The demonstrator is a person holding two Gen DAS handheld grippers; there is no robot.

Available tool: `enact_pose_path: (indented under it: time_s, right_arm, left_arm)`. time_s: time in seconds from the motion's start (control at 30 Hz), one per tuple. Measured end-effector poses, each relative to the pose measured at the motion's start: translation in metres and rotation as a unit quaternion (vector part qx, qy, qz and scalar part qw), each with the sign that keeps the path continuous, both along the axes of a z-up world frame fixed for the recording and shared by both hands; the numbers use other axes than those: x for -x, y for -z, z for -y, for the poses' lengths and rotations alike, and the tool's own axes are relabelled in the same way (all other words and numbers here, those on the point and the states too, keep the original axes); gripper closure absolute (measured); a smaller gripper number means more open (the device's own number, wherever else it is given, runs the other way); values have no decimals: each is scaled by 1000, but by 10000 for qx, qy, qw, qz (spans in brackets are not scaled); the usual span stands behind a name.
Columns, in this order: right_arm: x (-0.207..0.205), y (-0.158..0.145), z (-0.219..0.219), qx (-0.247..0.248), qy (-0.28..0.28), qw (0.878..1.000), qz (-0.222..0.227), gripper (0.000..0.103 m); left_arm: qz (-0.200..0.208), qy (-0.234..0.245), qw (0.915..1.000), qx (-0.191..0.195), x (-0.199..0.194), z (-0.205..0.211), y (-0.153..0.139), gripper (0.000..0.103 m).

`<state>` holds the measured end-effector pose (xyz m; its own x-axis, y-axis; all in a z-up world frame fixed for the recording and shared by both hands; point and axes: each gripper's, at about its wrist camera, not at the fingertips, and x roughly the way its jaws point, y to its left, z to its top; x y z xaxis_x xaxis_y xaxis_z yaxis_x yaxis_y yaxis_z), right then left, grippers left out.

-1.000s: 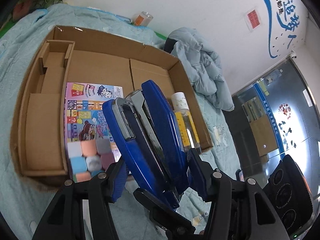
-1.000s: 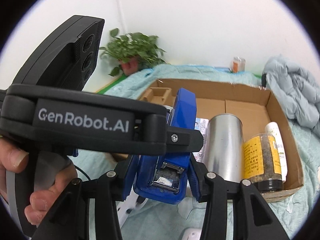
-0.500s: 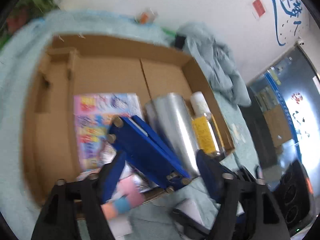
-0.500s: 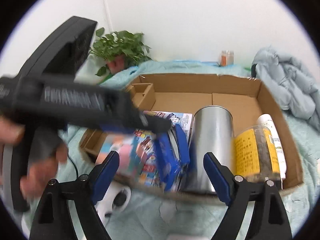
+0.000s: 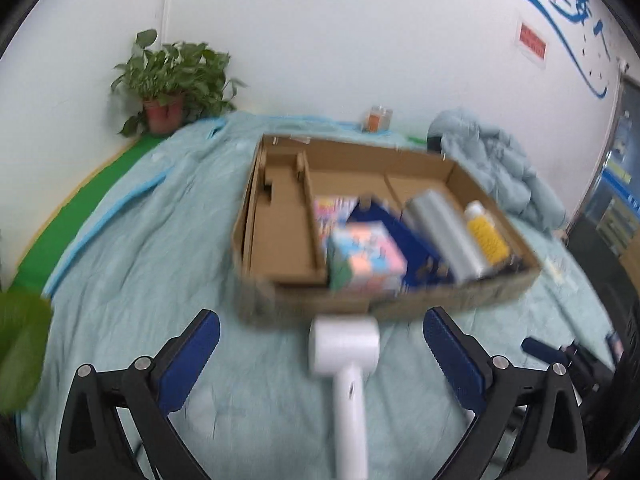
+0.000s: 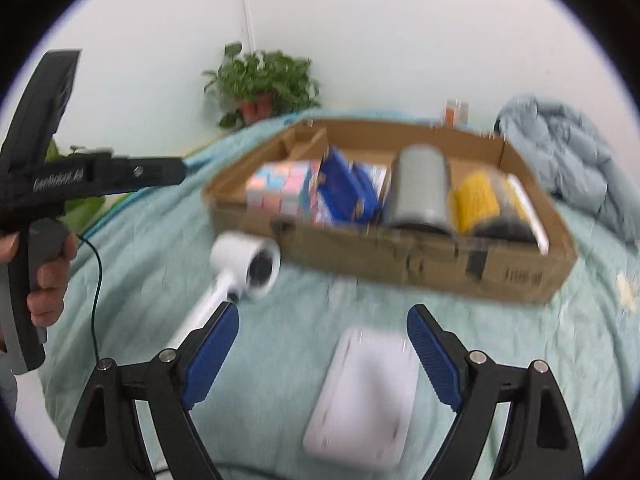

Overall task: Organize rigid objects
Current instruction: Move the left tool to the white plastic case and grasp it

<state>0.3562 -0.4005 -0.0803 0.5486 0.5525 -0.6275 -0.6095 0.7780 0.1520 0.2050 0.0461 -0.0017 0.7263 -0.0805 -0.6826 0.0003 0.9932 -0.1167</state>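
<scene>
A cardboard box [image 5: 280, 304] [image 6: 420, 264] lies on the teal cloth. In it are a colourful cube box [image 5: 366, 258] [image 6: 276, 192], a blue stapler [image 5: 400, 236] [image 6: 348, 192], a silver can [image 5: 444, 224] [image 6: 420, 188], a yellow-labelled jar [image 5: 486, 240] [image 6: 478, 204] and a white bottle [image 6: 528, 212]. A white hair dryer [image 5: 346, 364] [image 6: 244, 268] lies in front of the box, between my left gripper's open fingers. My left gripper [image 5: 320, 356] is open and empty. My right gripper [image 6: 322, 344] is open and empty above a white flat case [image 6: 366, 396].
A potted plant [image 5: 172, 80] [image 6: 264, 80] stands at the back left. A bundled blue-grey quilt [image 5: 500, 164] [image 6: 568, 160] lies at the right. A small orange-labelled jar [image 5: 378, 118] stands by the wall. The left gripper's body and the hand holding it [image 6: 44, 208] show at left.
Both grippers let go of the blue stapler, which now lies in the box. Both have pulled back from the box and stand open over the cloth.
</scene>
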Motion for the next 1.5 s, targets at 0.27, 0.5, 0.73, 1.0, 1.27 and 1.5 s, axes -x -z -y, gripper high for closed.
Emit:
enact_pose_path:
  time_s: [0.27,0.5,0.73,1.0,1.27,1.5]
  right_arm:
    - [-2,30,27,148,420,9960,-775,17]
    - [-7,51,12,578,432,9920,-1039,18]
    - [-5,61,8,897,546,9883,-1110,36]
    - [7,59,27,522,516,9852,-1547,37]
    - [16,61,48,-558,333,9598,-2732,37]
    - [29,60,31,-592,-2,9598,-2742,35]
  left_arm:
    - [-568,-103,9983,-65,36,12,49,1]
    - [-896,-125,9958,-150,36,33,70,1]
    - [-779,-44,9963,-363,46,62,65,1]
    - [-1028,457,9937,24,43,98,66,1]
    - [-1617,1093,9754,1022,43,124,88,3]
    - [-2227,1254,9459,1999,42,121,113,44]
